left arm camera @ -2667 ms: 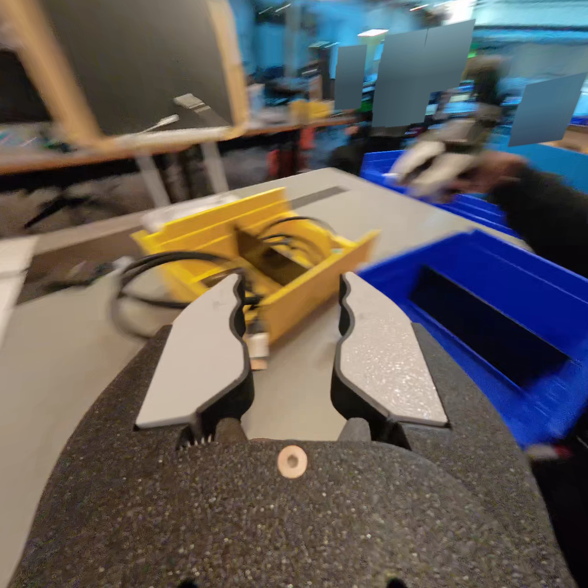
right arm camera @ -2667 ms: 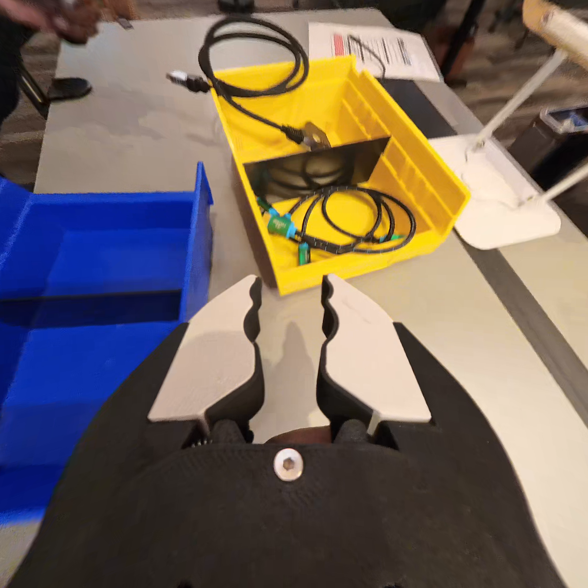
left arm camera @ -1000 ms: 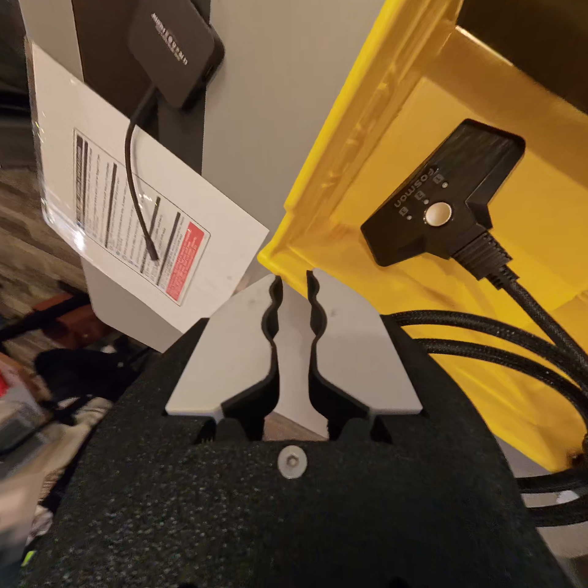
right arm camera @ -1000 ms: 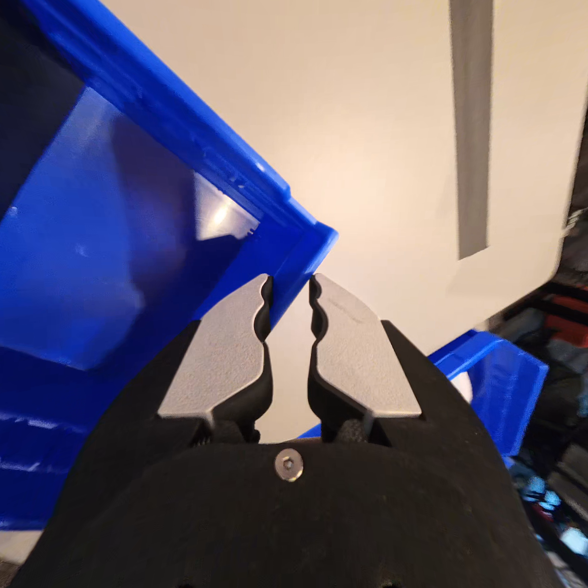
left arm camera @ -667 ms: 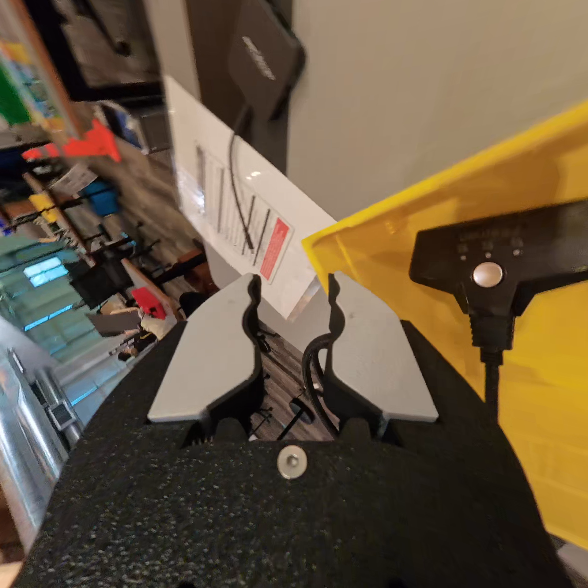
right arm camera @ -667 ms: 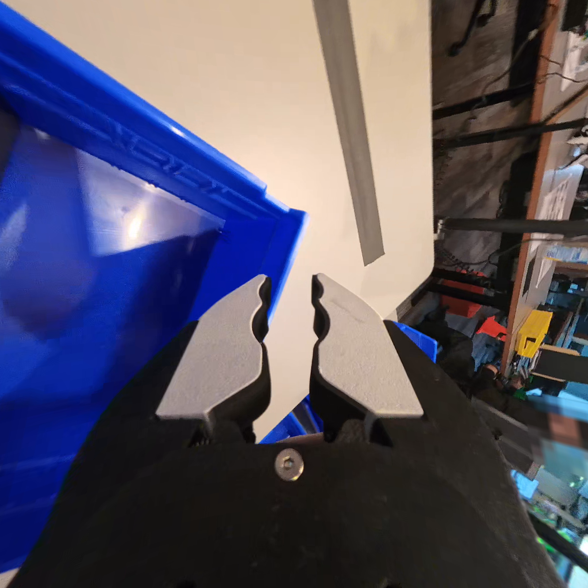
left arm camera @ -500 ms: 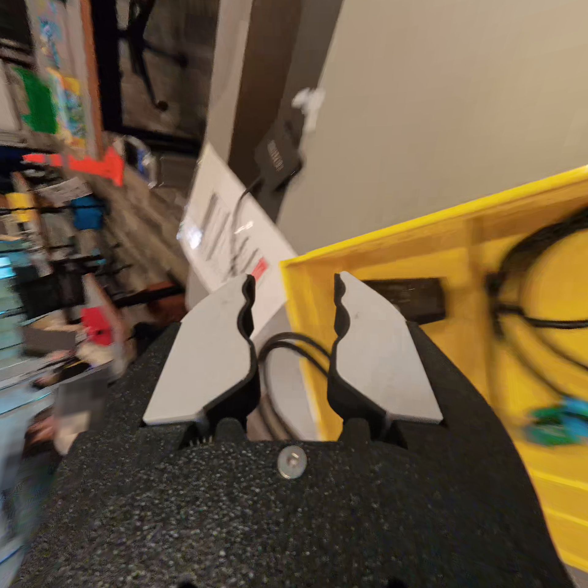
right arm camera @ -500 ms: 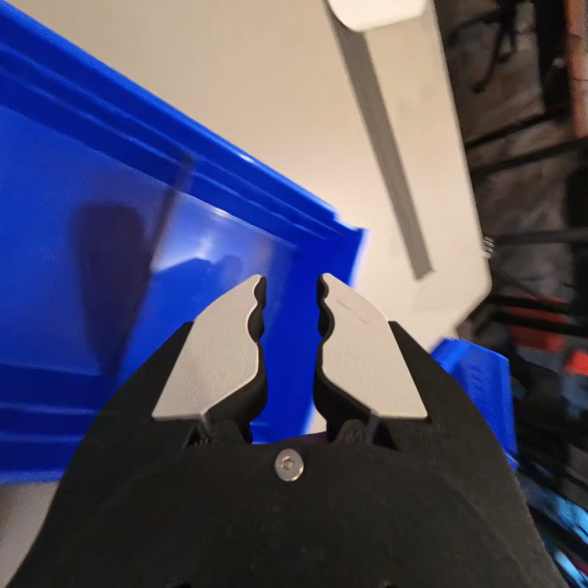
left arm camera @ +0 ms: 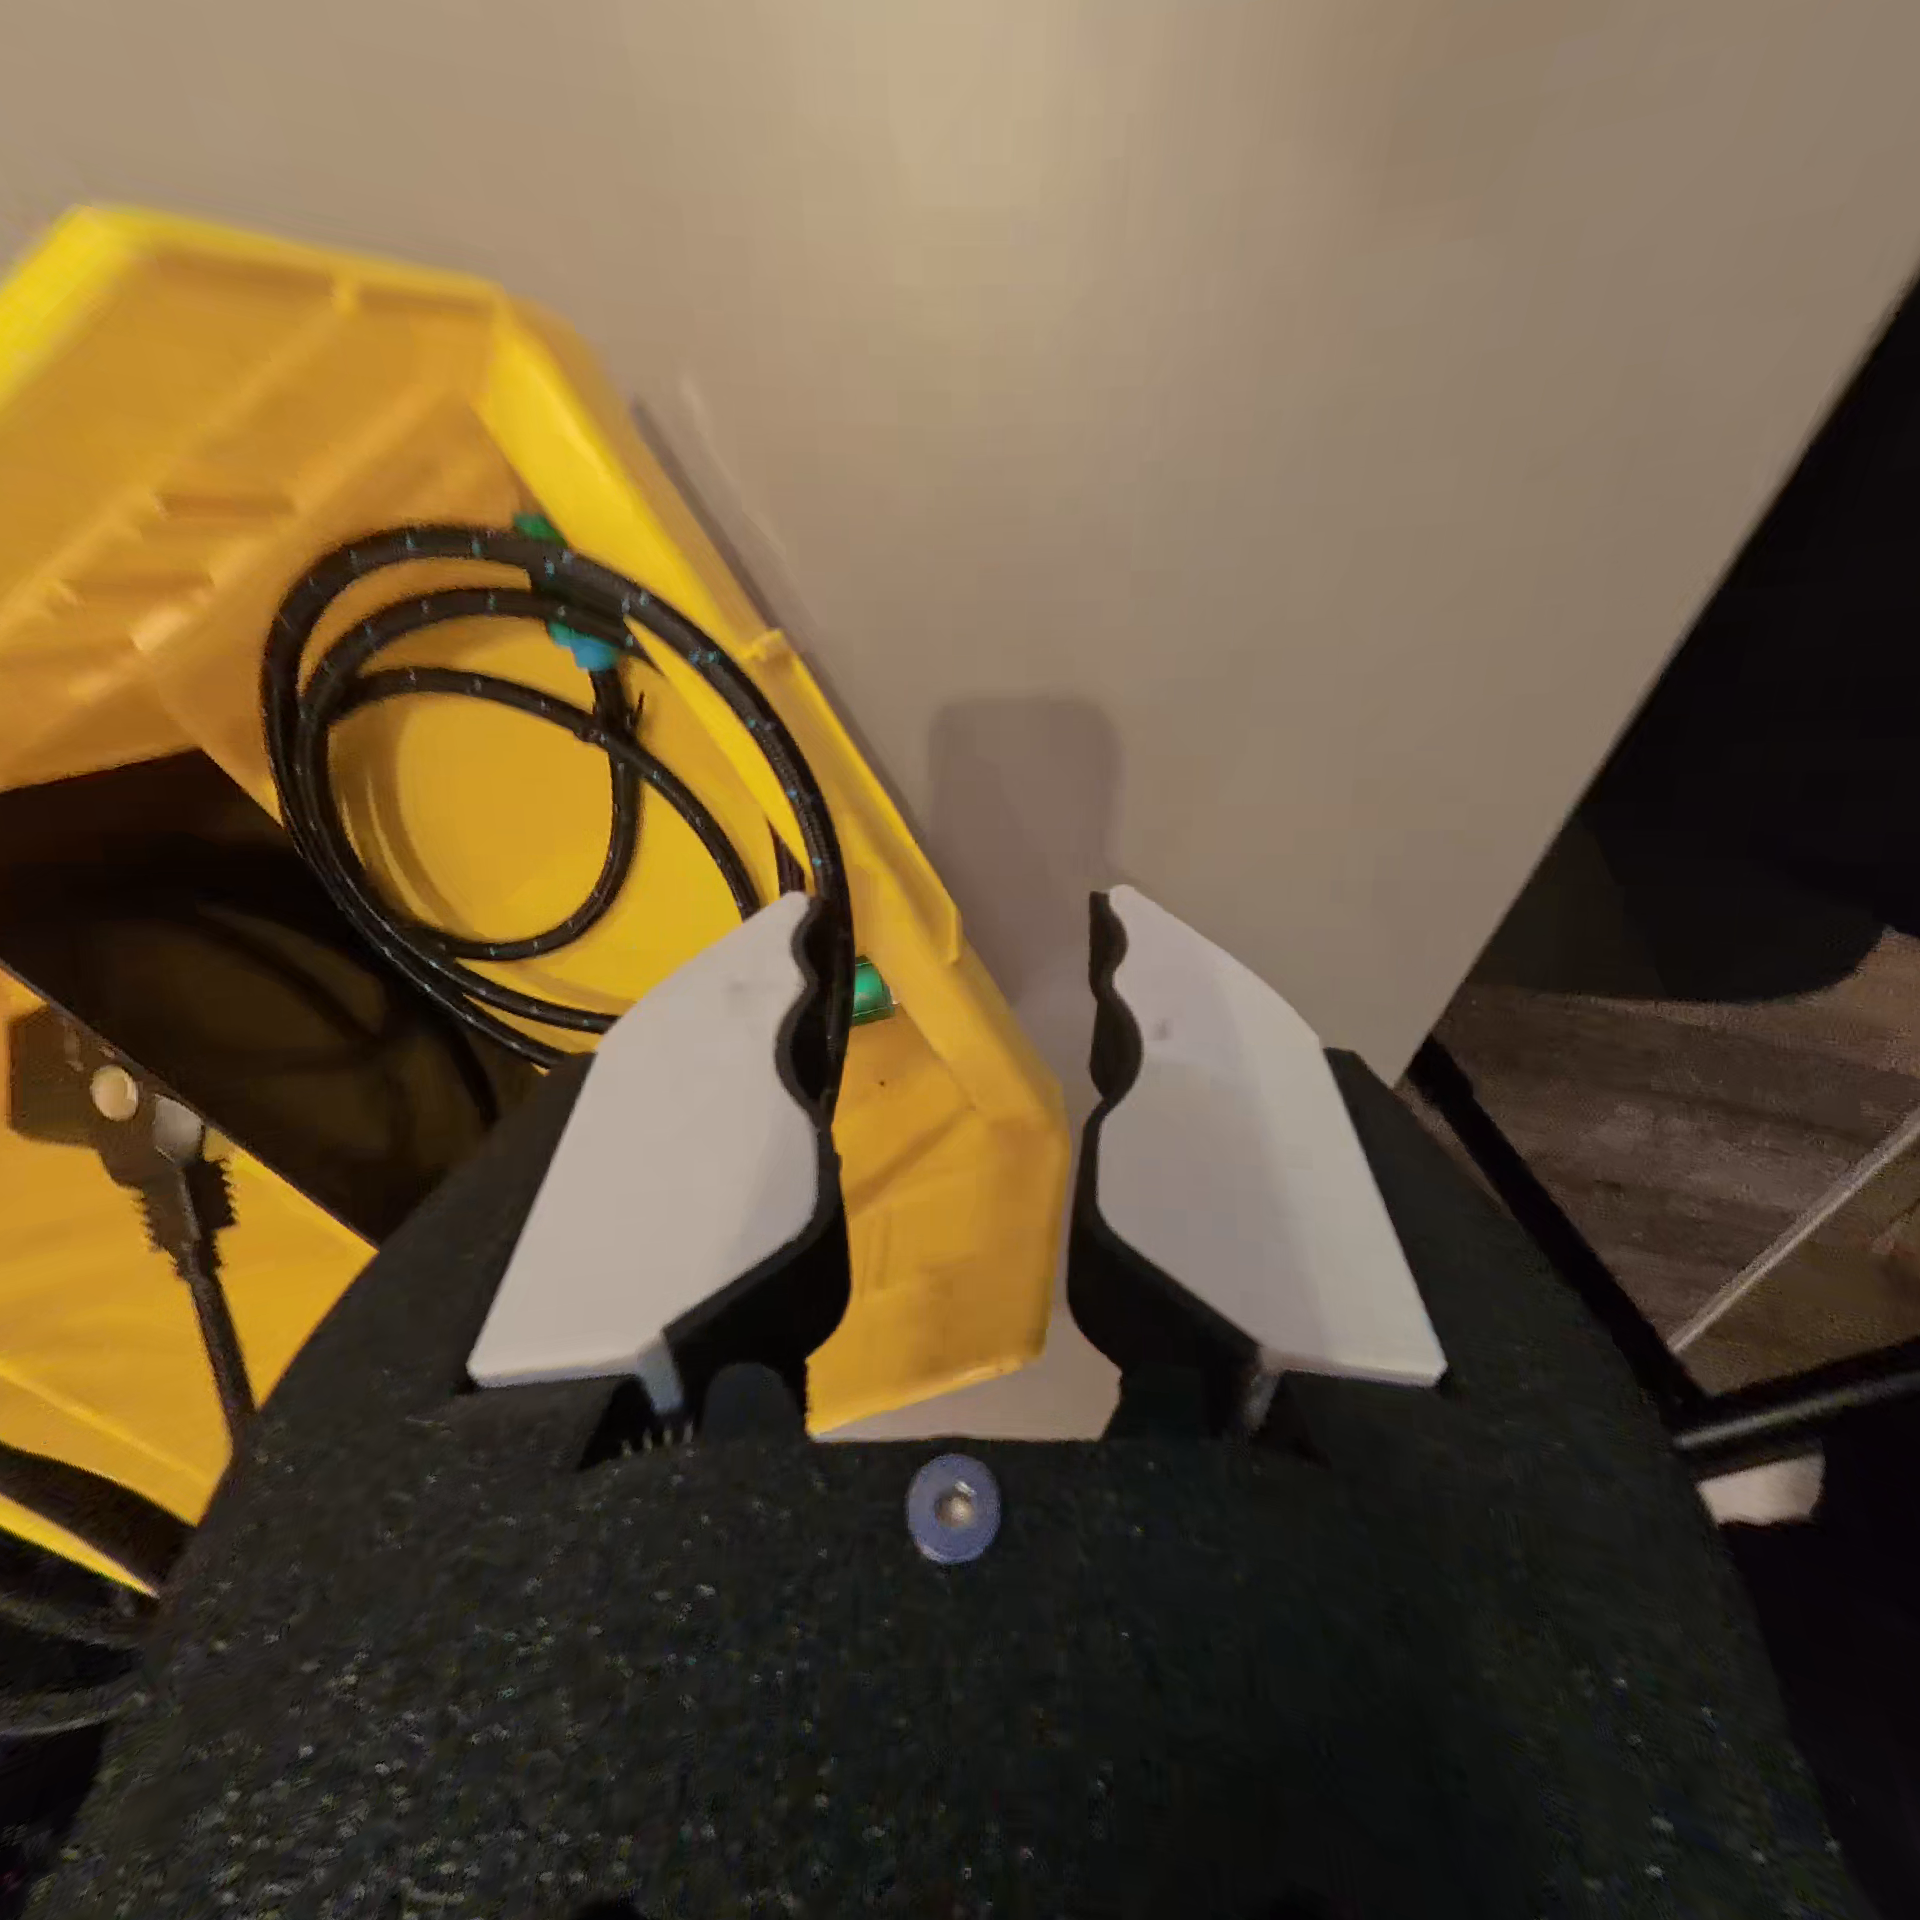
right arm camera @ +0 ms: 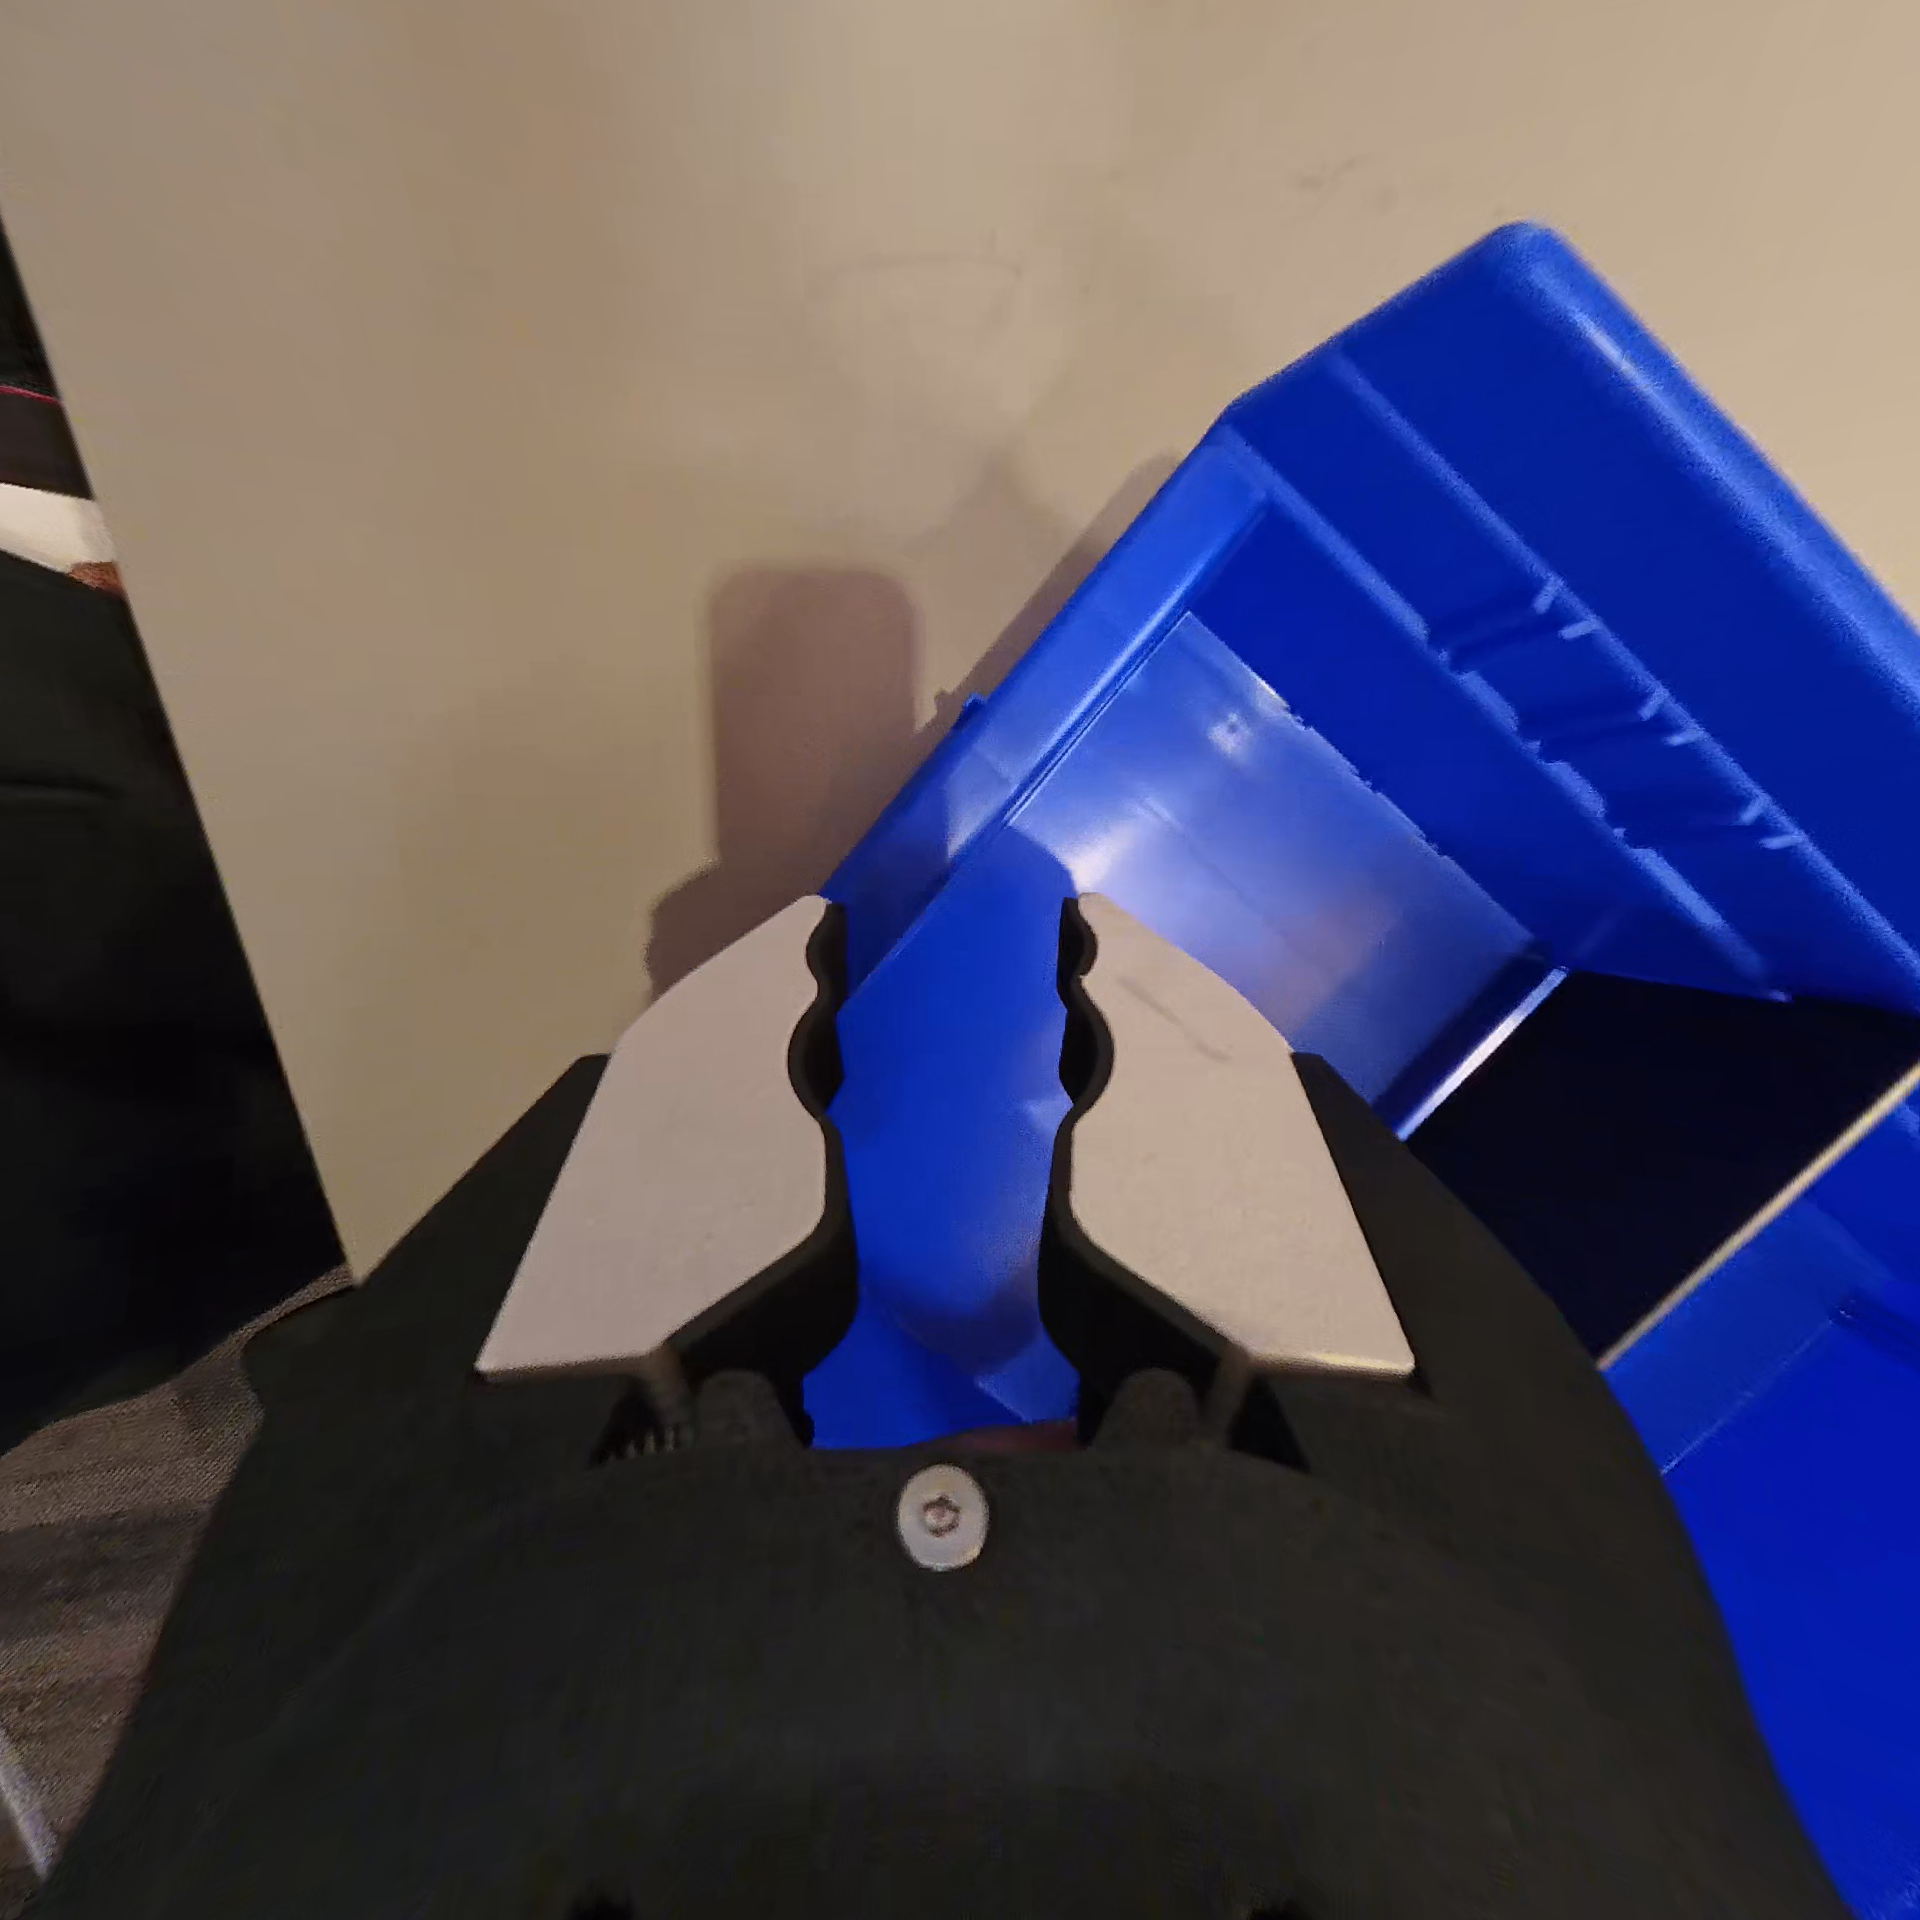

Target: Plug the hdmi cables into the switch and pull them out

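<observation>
Cables point(left arm camera: 582, 748), black and braided, lay coiled in the yellow bin point(left arm camera: 312, 416); they looked light and limp along their length, stiff only at the green-tipped plugs, so a plug body seemed the place to grip. Left of the coil, the black switch point(left arm camera: 99, 1091) sat in the same bin with its own lead trailing down. The left gripper point(left arm camera: 948, 914) hung over the bin's near corner, jaws well apart, holding nothing. The right gripper point(right arm camera: 943, 914) was likewise parted and empty over the blue bin point(right arm camera: 1558, 623), which showed nothing inside.
</observation>
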